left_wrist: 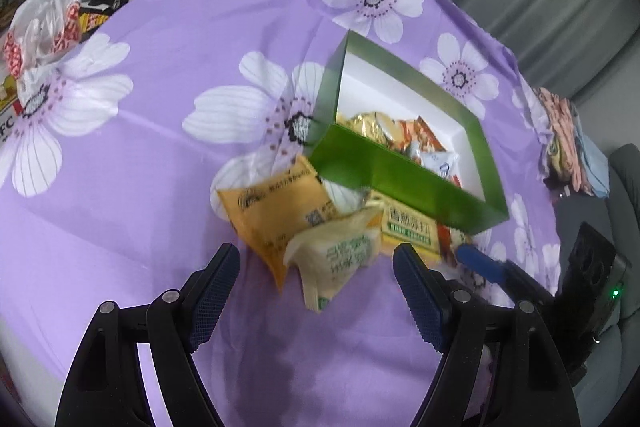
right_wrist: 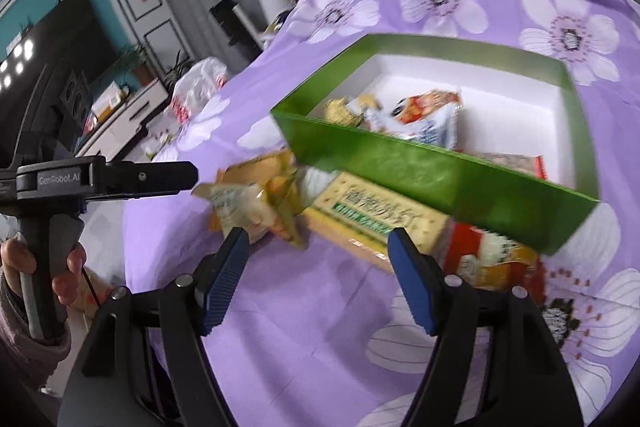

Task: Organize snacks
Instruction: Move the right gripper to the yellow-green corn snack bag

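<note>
Left gripper (left_wrist: pixel 316 291) gapes, empty; pale snack packet (left_wrist: pixel 340 259) just ahead looks light, crinkly, slippery. Pinch its sealed edge. Right gripper (right_wrist: pixel 318 275) likewise open.

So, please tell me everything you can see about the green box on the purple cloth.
The green box is a shallow rectangular tray without a lid, seemingly glossy card: bright green outer walls, paler green inner walls, white bottom. It sits upright and open on the purple flowered cloth. Several snack packets lie inside, bunched at one end, while much of the white bottom is bare. Outside, the cracker packet with green lettering lies along its near wall, seemingly against it, and the orange packet lies at its corner. Neither gripper touches it.
</note>
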The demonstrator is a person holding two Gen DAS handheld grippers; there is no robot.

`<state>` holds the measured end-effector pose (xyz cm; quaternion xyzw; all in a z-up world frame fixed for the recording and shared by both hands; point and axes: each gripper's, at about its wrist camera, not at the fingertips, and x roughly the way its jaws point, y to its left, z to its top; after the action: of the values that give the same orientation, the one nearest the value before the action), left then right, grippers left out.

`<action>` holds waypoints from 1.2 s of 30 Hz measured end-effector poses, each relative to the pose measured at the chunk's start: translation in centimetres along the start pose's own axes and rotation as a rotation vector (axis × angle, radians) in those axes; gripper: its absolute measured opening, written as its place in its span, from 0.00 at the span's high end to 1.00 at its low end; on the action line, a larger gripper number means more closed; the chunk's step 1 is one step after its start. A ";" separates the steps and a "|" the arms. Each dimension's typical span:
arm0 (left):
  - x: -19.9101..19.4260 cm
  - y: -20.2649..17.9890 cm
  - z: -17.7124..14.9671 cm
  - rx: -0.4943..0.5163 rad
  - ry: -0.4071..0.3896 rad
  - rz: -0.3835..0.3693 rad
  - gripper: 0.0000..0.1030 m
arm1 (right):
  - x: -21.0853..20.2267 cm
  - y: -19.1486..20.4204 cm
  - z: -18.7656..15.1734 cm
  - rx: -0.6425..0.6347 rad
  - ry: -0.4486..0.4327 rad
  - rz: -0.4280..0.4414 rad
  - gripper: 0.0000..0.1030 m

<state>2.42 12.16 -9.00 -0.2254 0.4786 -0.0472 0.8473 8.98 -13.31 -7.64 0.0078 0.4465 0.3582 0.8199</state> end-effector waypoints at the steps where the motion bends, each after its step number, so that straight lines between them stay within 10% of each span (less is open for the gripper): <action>1: 0.1 0.0 -0.2 -0.001 0.002 -0.003 0.23 | 0.4 0.3 0.0 -0.006 0.012 0.004 0.30; 33: 0.9 -0.5 -1.3 0.160 -0.120 -0.119 0.24 | 6.5 4.5 0.4 -0.124 0.074 0.061 0.29; 36: 1.5 -0.6 -1.3 0.160 -0.101 -0.111 0.35 | 6.8 4.5 0.4 -0.116 0.071 0.065 0.32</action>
<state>2.20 10.76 -10.55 -0.1854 0.4167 -0.1208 0.8817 9.02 -5.78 -10.79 -0.0382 0.4534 0.4098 0.7906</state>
